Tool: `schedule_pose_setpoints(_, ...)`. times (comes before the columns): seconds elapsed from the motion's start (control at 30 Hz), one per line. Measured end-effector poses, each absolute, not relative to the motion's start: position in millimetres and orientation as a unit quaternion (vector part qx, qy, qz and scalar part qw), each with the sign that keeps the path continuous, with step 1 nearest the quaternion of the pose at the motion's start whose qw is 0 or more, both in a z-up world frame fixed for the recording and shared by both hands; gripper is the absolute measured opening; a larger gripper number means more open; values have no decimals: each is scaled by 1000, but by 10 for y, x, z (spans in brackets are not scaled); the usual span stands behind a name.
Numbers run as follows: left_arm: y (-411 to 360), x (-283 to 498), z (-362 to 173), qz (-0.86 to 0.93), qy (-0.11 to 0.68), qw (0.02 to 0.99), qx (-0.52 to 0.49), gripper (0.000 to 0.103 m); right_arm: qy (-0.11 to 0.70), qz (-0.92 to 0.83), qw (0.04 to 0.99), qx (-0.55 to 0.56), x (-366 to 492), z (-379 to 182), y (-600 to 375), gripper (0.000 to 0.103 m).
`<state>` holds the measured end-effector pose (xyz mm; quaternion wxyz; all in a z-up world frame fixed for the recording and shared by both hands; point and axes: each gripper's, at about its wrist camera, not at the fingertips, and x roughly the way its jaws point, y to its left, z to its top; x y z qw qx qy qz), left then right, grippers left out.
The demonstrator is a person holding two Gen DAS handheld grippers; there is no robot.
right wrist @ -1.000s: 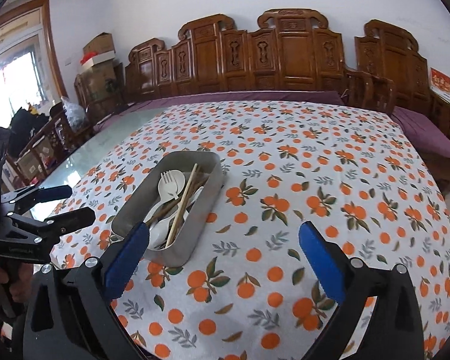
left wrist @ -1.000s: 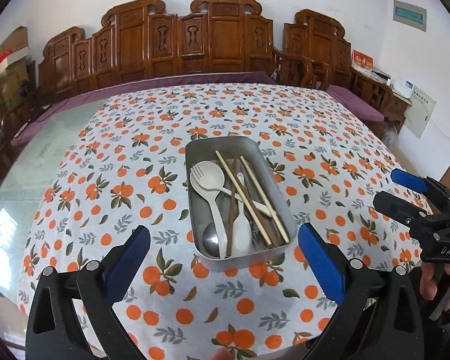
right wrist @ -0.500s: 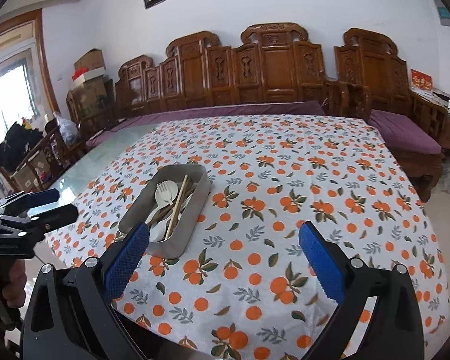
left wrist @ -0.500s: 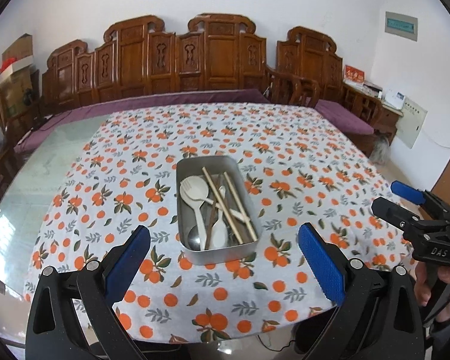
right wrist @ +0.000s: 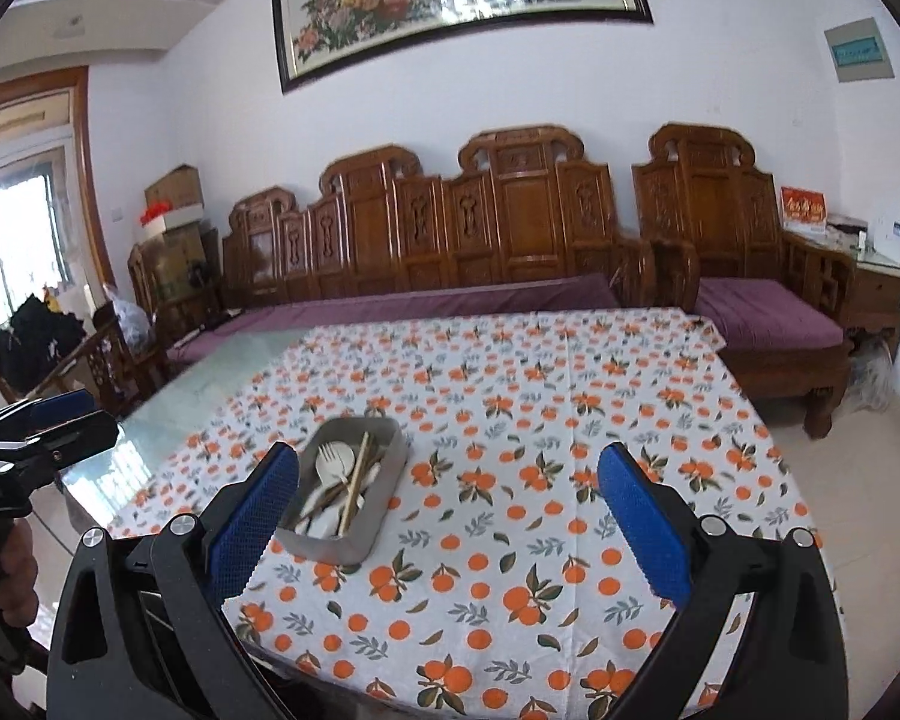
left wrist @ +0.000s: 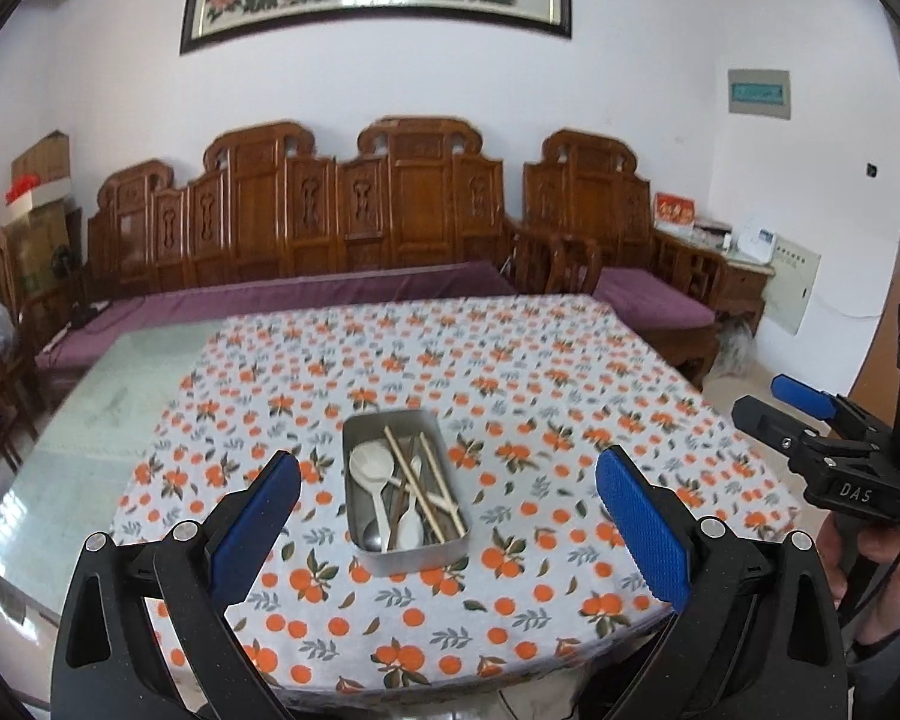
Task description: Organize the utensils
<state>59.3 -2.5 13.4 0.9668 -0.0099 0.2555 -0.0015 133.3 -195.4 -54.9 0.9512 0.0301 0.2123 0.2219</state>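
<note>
A metal tray (left wrist: 403, 560) sits on the orange-print tablecloth (left wrist: 510, 396), holding white spoons (left wrist: 373, 468), a fork, chopsticks (left wrist: 417, 483) and a steel spoon. It also shows in the right wrist view (right wrist: 324, 546) with the chopsticks (right wrist: 355, 492). My left gripper (left wrist: 447, 528) is open and empty, held well back from the table's near edge. My right gripper (right wrist: 448, 525) is open and empty, also back from the table. Each gripper shows in the other's view: the right one (left wrist: 792, 408) at right, the left one (right wrist: 48, 420) at left.
Carved wooden benches (left wrist: 390, 222) with purple cushions line the far side. A bare glass tabletop (left wrist: 90, 420) lies left of the cloth. A side cabinet (left wrist: 738, 276) stands at the right wall. Chairs and boxes stand at the far left (right wrist: 168, 240).
Both grippers have pulled back and risen away from the table; the tray looks smaller and farther off. Both stayed open and empty.
</note>
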Motion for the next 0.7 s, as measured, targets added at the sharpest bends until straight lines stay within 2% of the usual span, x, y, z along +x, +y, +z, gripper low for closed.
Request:
schedule_pose_setpoints(0.37,-202,262,495,-18,209,978,-3,95,159,256,953,19,902,-96,-1888,100)
schedule_pose_setpoints(0.7,-219,135,556,-26,198,980,-7,95,147,273,951,11,724,4,-1832,100)
